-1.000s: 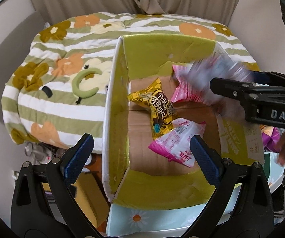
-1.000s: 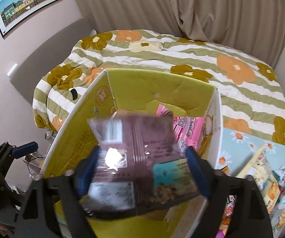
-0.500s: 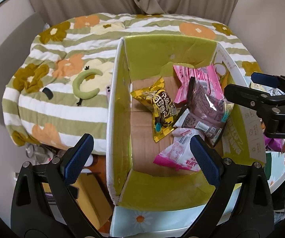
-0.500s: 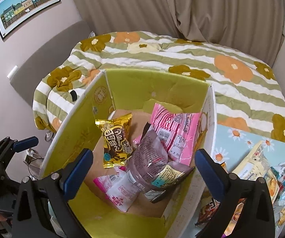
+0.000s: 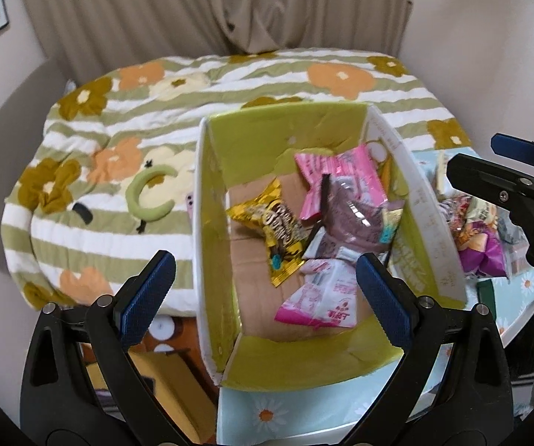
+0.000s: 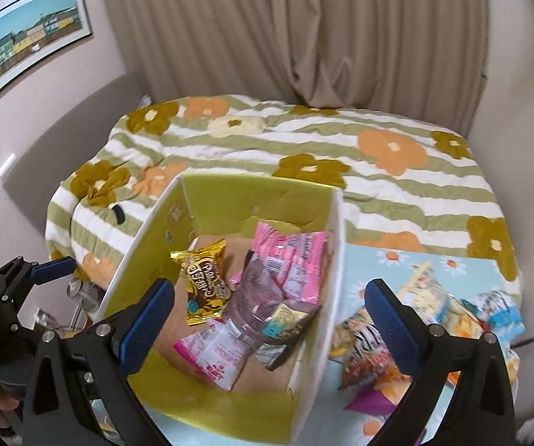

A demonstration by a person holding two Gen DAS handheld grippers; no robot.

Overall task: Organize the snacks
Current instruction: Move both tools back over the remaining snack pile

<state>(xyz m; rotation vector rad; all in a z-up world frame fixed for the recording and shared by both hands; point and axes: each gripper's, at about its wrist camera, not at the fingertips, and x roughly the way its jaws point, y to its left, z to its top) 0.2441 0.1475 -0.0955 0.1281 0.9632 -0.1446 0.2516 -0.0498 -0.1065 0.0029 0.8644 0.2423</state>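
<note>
Right gripper (image 6: 267,314): jaws wide apart, nothing between them. They have just been opening; a second ago the purple-brown packet (image 6: 256,297) filled the gap, blurred and held, and now it lies in the box (image 6: 335,260). In the right wrist view both blue pads sit low in the frame, well clear of the packet, which rests mid-frame above and between them, leaning against the pink packets. The view has pulled back from the box compared with the earlier frames.

Left gripper (image 5: 263,290): jaws apart too, empty, hovering over the near end of the box. Lower pink packet (image 5: 322,297) shows between its pads but below them, untouched.

Meaning for the task, by my reading: one more snack delivered, drop complete, right gripper free for the next pick.

Box contents, near to far in the left wrist view: lower pink packet, gold packet (image 5: 278,230) centre-left, purple-brown packet centre-right, upper pink packet (image 5: 337,174) against the far wall.

Loose snacks (image 6: 378,349) lie unsorted on the daisy-print bench (image 6: 408,260), lower right of the right wrist view, just beside the box's white outer wall. Likely next target.

Beyond: flower-print bed (image 6: 304,148), curtain.
</note>
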